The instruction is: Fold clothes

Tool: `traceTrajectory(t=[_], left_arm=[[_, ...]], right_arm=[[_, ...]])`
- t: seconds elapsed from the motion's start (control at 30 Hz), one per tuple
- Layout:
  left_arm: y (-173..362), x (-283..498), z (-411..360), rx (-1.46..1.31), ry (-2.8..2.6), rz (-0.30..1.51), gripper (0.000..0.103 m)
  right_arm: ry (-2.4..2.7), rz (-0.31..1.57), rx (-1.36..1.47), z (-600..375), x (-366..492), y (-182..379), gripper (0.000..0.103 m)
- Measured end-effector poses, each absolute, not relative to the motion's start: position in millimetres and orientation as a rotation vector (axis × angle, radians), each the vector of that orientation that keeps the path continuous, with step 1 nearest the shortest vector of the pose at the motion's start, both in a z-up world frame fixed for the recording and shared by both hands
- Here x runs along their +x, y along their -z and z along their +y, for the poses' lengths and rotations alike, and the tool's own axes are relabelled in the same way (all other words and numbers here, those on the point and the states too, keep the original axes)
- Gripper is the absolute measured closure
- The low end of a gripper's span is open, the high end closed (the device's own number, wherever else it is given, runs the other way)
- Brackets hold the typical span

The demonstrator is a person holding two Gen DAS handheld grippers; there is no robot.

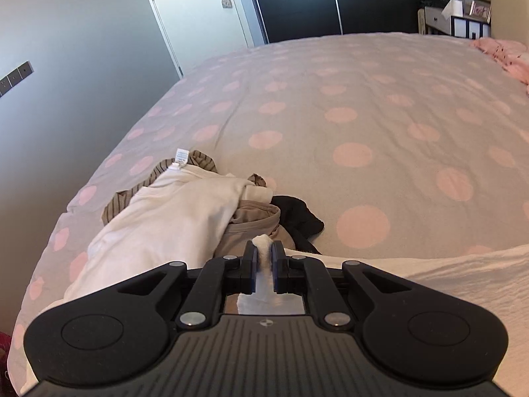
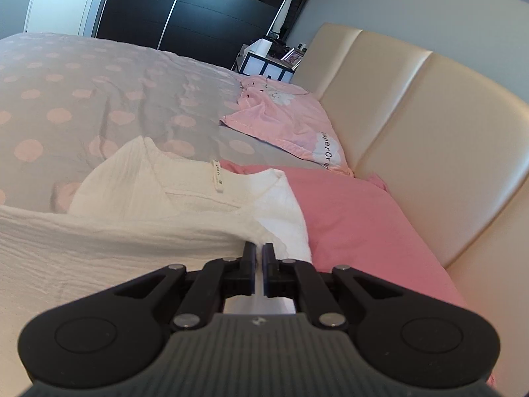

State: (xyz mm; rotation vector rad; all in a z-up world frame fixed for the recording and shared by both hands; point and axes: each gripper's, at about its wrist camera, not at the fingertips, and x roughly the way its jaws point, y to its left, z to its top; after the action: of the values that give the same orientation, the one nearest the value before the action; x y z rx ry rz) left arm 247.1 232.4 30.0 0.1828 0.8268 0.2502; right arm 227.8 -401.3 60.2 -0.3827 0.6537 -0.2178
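A white crinkled garment (image 2: 132, 231) lies spread on the bed, its neck label toward the headboard. My left gripper (image 1: 263, 248) is shut on a pinched fold of this white garment (image 1: 463, 284), which stretches off to the right. My right gripper (image 2: 259, 251) is shut on the garment's edge near a shoulder, beside a pink pillow (image 2: 357, 218). A heap of other clothes (image 1: 185, 211), white, tan, striped and black, lies just ahead of the left gripper.
The bed has a grey cover with pink dots (image 1: 347, 115). A second pink pillow (image 2: 291, 122) lies by the cream padded headboard (image 2: 413, 115). A wall and door (image 1: 198, 16) stand past the bed's left edge; dark wardrobes (image 2: 198, 13) behind.
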Motion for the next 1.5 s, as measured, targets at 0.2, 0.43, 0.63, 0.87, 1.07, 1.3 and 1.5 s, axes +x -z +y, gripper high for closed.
traceTrajectory(t=[0.2, 0.43, 0.63, 0.87, 1.07, 1.3, 1.5], left_arm=[[-2.8, 271.2, 229.0, 0.222, -0.258, 0.87, 0.096], [5.5, 274.0, 227.4, 0.2, -0.222, 0.89, 0.086], [-22.4, 247.5, 222.5, 0.193, -0.167, 0.842, 0.071], [-50.9, 178.2, 189.4, 0.18, 0.101, 0.859, 0.063], [-48.4, 90.7, 144.6, 0.201, 0.335, 0.91, 0.058], [-15.8, 4.5, 93.9, 0.301, 0.514, 0.974, 0.057], [7.7, -56.0, 56.2, 0.505, 0.7, 0.936, 0.057]], right_arm=[[0.212, 0.687, -0.382, -395.3, 270.7, -29.1, 0.098], [0.216, 0.716, -0.308, -399.7, 277.7, -19.4, 0.087], [0.22, 0.685, -0.277, -404.1, 250.2, -44.5, 0.054], [0.196, 0.701, -0.229, -416.8, 180.6, -69.0, 0.042], [0.19, 0.761, -0.147, -439.5, 105.3, -68.3, 0.039], [0.182, 0.805, -0.083, -464.4, 28.2, -54.8, 0.037], [0.095, 0.869, -0.12, -466.5, -14.9, -24.8, 0.036]])
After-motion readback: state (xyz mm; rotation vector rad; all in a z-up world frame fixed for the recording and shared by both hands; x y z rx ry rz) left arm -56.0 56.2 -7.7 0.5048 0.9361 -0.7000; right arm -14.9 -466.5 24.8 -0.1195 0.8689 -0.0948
